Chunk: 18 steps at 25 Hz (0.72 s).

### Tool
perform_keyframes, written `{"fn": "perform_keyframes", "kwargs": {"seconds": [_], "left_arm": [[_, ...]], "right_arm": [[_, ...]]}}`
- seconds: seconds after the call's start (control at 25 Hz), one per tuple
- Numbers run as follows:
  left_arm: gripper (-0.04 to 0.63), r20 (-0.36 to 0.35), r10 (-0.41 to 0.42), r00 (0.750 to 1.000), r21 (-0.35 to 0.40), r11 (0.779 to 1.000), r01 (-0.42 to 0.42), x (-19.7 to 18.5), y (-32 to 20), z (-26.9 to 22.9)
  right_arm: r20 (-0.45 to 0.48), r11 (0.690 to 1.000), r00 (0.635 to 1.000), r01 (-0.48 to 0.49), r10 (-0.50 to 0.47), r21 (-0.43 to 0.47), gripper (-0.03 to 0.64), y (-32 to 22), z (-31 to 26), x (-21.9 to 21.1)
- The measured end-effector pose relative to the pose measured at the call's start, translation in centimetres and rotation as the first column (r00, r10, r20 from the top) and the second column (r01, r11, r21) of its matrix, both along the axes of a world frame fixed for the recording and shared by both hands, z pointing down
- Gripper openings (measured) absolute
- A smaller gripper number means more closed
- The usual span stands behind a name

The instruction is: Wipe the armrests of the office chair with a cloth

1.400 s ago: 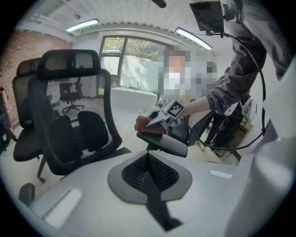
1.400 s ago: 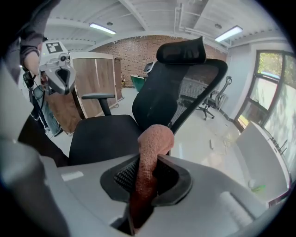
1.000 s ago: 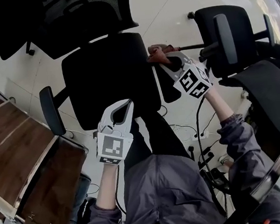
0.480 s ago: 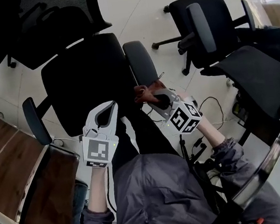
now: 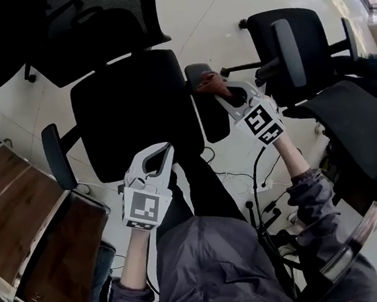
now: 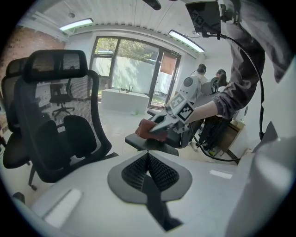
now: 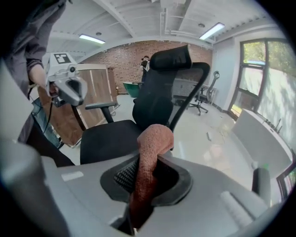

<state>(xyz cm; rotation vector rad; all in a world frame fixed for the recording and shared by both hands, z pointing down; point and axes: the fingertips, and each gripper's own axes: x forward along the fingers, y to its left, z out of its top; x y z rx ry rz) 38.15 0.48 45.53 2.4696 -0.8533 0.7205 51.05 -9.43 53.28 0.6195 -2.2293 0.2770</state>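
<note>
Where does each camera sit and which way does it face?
Head view: on the person's head, facing down at the office chair; shows both forearms, the left gripper and the right gripper holding the cloth at an armrest.
Left gripper view: on the left gripper, looking past its shut fingers across at the right gripper, forearm and cloth.
Right gripper view: on the right gripper, looking along the clamped cloth over the seat at the left gripper and hand.
Shared: all show the cloth; each gripper view shows the other gripper.
</note>
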Motion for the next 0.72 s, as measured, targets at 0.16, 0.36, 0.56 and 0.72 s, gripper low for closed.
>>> {"fn": "perform_keyframes", "kwargs": {"seconds": [0.16,0.36,0.56,0.72], "left_arm": [[0.015,0.012,-0.005,1.000,-0.026,1.000,0.006,-0.5,0.8,0.8],[0.015,0.010,-0.014,1.000,-0.054,0.998,0.015,-0.9,1.2,1.7],[0.015,0.005,-0.030,1.000,-0.084,0.996,0.031,-0.9,1.4,2.4],[0.015,0.007,-0.038,0.999,-0.101,0.994,0.038,-0.7,1.4,3.2]], "right_arm": [[-0.012,0.980,0.981,-0.192,0.192,-0.049,0.055,-3.1,2.8,4.1],[0.002,0.914,0.936,-0.343,0.352,-0.214,0.055,-1.8,7.9,7.3],[0.083,0.857,0.911,-0.346,0.405,-0.382,0.054,-0.5,13.2,5.3],[0.093,0.806,0.884,-0.369,0.459,-0.463,0.054,-1.7,17.7,4.2]]}}
